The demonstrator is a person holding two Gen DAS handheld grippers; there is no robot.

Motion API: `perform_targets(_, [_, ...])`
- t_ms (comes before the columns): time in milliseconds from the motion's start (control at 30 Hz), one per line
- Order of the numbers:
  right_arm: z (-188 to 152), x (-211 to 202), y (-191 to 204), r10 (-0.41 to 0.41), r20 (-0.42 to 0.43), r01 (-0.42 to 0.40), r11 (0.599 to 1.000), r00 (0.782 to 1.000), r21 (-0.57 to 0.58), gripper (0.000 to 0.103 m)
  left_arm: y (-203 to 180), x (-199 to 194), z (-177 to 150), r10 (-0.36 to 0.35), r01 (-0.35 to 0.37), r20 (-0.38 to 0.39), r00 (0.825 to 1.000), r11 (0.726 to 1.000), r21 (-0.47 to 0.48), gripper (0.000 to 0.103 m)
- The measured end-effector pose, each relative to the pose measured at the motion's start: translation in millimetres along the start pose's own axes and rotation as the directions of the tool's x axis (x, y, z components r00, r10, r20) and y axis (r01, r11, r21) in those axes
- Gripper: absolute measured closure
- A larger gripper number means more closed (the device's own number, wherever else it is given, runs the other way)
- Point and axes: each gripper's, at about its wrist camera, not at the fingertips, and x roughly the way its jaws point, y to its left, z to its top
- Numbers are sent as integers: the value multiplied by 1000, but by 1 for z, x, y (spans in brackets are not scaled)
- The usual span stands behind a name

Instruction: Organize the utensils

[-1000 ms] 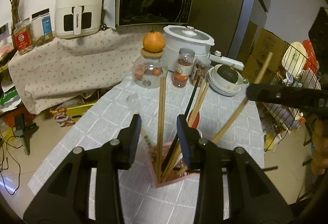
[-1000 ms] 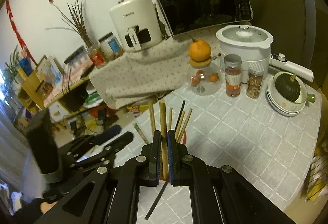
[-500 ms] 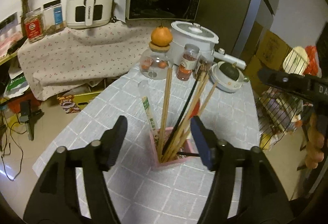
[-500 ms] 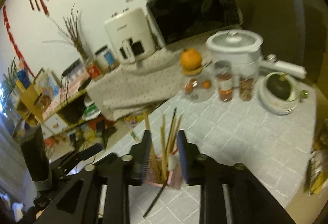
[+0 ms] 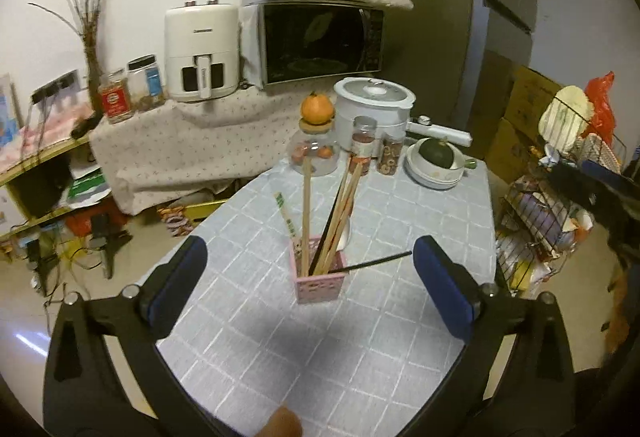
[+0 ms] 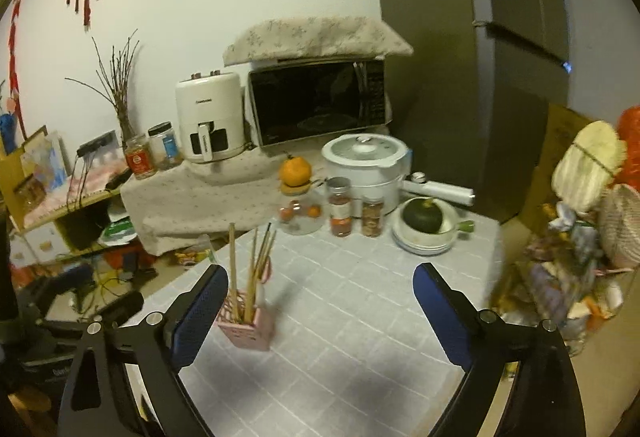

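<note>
A pink square holder [image 5: 318, 283] stands on the grey checked tablecloth [image 5: 280, 349] with several wooden chopsticks [image 5: 306, 213] and a black one upright in it. One black chopstick [image 5: 378, 262] lies on the cloth to its right. The holder also shows in the right wrist view [image 6: 246, 329], at the left. My left gripper [image 5: 308, 285] is open wide, held back from the holder, and empty. My right gripper [image 6: 320, 311] is open wide and empty, to the right of the holder.
At the table's far end stand a glass jar with an orange on top [image 5: 316, 141], two spice jars [image 5: 363, 139], a white pot [image 5: 374, 109] and a bowl with a green squash [image 5: 436, 161]. A wire rack [image 5: 560, 197] stands to the right.
My right gripper let go of the wooden chopstick into the holder, opened wide and drew back. My left gripper also opened wide and drew back from the holder.
</note>
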Motion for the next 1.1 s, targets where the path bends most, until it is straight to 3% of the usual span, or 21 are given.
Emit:
perform_targets(433, [-14, 9, -6, -32, -25, 32, 999, 999, -8, 8, -8, -9, -4, 42, -41, 46, 998, 999, -20, 1])
perform_targets(1100, [-11, 8, -1, -22, -12, 22, 1000, 1000, -5, 8, -10, -17, -3, 37, -35, 79, 996, 999, -31, 1])
